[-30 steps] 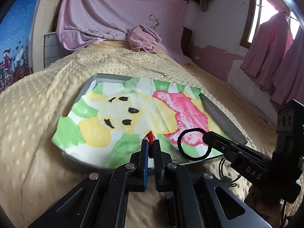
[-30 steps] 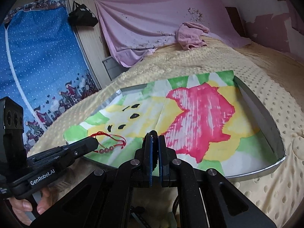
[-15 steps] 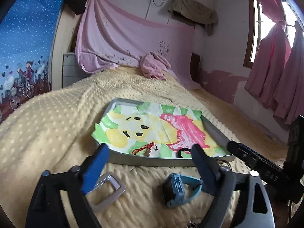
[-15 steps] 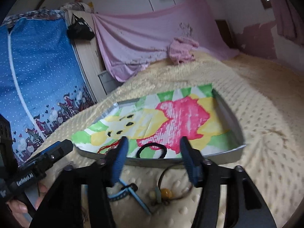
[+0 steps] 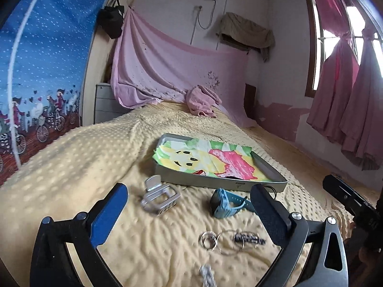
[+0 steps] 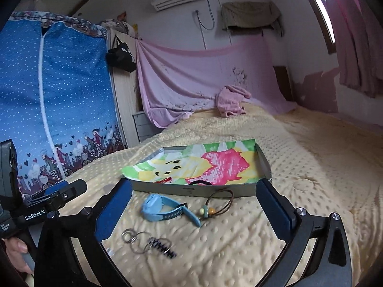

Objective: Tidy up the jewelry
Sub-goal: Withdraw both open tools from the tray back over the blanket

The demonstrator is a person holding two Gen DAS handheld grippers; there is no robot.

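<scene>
Both grippers still spreading, nothing between the pads. Left gripper (image 5: 189, 205) and right gripper (image 6: 194, 205) hover above the yellow blanket (image 5: 71, 167), short of the metal tray (image 6: 198, 190).

Tray has a cartoon-print paper liner (image 6: 215, 165); red cord bracelet (image 6: 165, 180) and black hair tie (image 6: 198, 182) lie on it by the near wall.

Loose on blanket, near side of tray: blue watch (image 6: 160, 209), brown cord w/ beads (image 6: 215, 204), key rings (image 6: 134, 238) w/ black spring (image 6: 165, 247), silver buckle (image 5: 159, 196).

Red cord bracelet (image 6: 165, 180) and black ring (image 6: 198, 182) lie in the tray (image 6: 203, 190); blue watch (image 6: 162, 206) lies before it.
</scene>
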